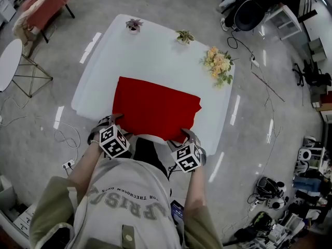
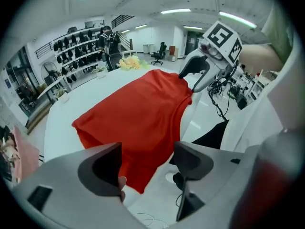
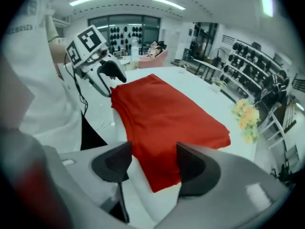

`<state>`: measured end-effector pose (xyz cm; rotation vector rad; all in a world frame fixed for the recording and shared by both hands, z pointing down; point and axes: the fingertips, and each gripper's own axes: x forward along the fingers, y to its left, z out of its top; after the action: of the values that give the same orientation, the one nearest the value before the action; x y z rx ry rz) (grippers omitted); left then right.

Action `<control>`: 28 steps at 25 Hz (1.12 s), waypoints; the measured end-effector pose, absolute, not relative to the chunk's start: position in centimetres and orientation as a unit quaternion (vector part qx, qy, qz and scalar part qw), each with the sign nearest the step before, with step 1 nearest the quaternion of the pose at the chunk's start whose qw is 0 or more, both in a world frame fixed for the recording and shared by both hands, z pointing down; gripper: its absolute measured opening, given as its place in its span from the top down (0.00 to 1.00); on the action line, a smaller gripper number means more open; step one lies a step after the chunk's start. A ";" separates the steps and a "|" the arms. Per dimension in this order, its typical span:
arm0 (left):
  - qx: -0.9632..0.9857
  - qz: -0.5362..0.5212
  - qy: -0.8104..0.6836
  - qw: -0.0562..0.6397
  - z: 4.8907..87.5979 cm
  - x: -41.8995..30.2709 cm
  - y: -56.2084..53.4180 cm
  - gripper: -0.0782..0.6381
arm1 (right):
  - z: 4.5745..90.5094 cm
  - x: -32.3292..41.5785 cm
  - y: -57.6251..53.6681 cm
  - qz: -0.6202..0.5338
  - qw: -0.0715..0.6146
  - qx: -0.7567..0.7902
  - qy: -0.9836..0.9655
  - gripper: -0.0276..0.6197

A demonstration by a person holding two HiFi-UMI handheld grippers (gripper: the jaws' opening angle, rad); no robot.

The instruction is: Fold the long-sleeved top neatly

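The red long-sleeved top [image 1: 155, 108] lies folded into a flat rectangle on the white table [image 1: 150, 56], its near edge at the table's front edge. My left gripper [image 1: 115, 119] is at the top's near left corner, and my right gripper [image 1: 188, 135] is at its near right corner. In the left gripper view the jaws [image 2: 145, 163] stand wide apart over the red cloth [image 2: 138, 113], gripping nothing. In the right gripper view the jaws [image 3: 153, 163] are likewise open above the cloth's [image 3: 167, 118] corner. Each view shows the other gripper [image 2: 195, 78] [image 3: 107, 78] at the far corner.
Two small potted plants [image 1: 134, 25] [image 1: 184, 36] and a bunch of yellow flowers [image 1: 219, 64] stand along the table's far side. A pink chair [image 1: 44, 7] and a round side table [image 1: 9, 61] are at the left. Cables and equipment [image 1: 270, 191] crowd the floor at the right.
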<state>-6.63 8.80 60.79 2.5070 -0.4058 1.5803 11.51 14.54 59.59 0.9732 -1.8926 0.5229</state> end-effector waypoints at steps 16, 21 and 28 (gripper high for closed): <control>0.927 0.180 -0.302 0.132 43.0 -4.8 -0.5 0.43 | 37.7 13.0 6.4 0.022 0.049 0.670 -0.741 0.52; 0.921 0.045 -0.383 0.057 35.2 -5.9 -2.7 0.76 | 31.8 12.0 5.8 -0.024 -0.034 0.699 -0.714 0.63; 0.913 -0.025 -0.407 -0.014 31.1 -6.2 -1.5 0.87 | 29.8 10.6 6.5 -0.068 -0.008 0.723 -0.687 0.95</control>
<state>-6.17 -1.48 31.08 2.8932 -1.2913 -0.0780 10.64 6.46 29.78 2.2823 -2.1699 -0.2161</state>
